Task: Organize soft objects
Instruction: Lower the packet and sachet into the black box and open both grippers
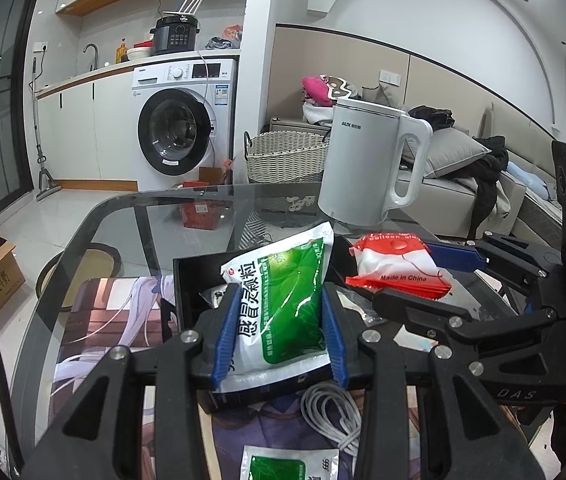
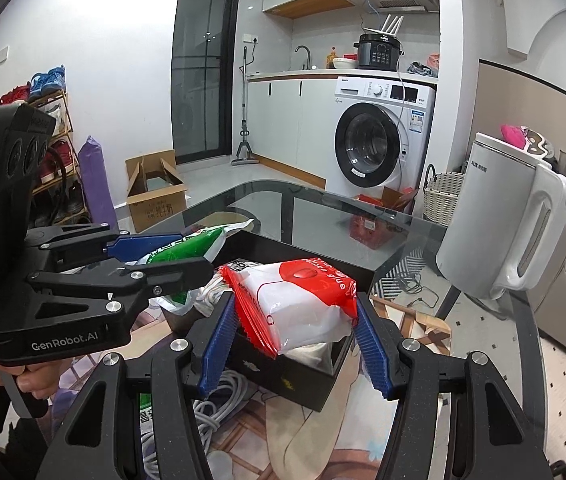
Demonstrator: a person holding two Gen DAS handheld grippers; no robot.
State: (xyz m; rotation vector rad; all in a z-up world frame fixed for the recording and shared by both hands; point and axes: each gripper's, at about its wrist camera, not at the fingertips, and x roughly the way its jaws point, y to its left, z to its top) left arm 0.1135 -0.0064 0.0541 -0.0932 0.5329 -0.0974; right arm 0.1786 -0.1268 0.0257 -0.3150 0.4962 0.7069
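My left gripper (image 1: 281,334) is shut on a green and white medicine sachet (image 1: 283,304), holding it above an open black box (image 1: 187,280). My right gripper (image 2: 295,340) is shut on a red and white soft packet (image 2: 303,304) printed "balloon glue", also above the black box (image 2: 311,376). In the left wrist view the right gripper (image 1: 415,284) comes in from the right with the red packet (image 1: 399,268). In the right wrist view the left gripper (image 2: 163,256) comes in from the left with the green sachet (image 2: 187,248).
A white electric kettle (image 1: 367,164) stands on the glass table (image 1: 131,216) behind the box. A coiled grey cable (image 1: 335,412) and another green sachet (image 1: 287,464) lie on the printed mat (image 1: 99,328). A person's hand (image 2: 11,372) grips the left tool.
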